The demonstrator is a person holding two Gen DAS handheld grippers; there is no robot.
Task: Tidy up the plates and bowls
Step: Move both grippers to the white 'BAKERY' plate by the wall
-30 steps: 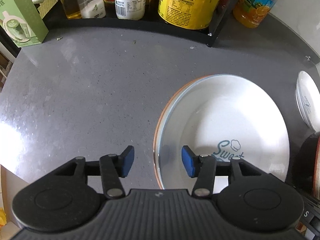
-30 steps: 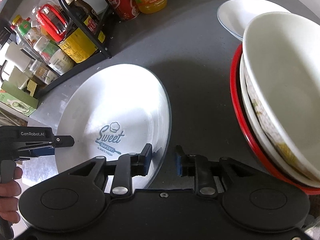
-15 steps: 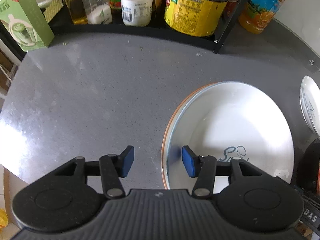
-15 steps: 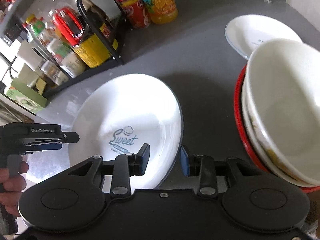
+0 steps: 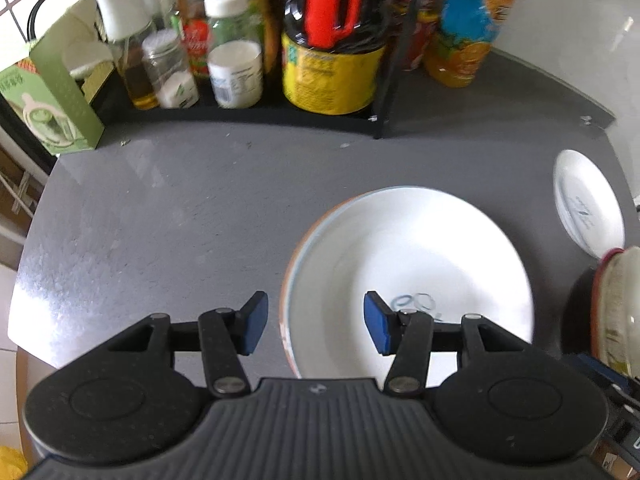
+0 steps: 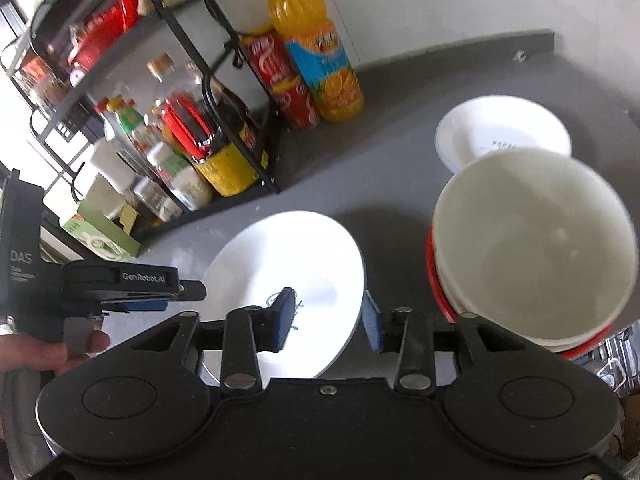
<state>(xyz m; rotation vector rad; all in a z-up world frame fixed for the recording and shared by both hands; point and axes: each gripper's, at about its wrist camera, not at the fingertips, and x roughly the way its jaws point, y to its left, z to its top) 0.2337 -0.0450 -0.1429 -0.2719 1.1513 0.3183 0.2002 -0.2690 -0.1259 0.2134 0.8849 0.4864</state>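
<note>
Hovering released above the white plate (image 6: 296, 256), the right gripper (image 6: 326, 318) has just been opening, empty.

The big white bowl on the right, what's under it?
The big white bowl sits on more stacked dishes: another whitish bowl rim and a red rim peek out below. How many lie beneath is hidden.

My left tongs (image 5: 315, 325) are matte black, with blue pads (image 5: 376, 322) on the fingers, silver rivets at the link arms, two round housings and a ribbed grey cover between them. My right tongs (image 6: 326, 318) match, with one screw at centre. White lettering reads "GenRobot.AI" and "DAS".
</note>
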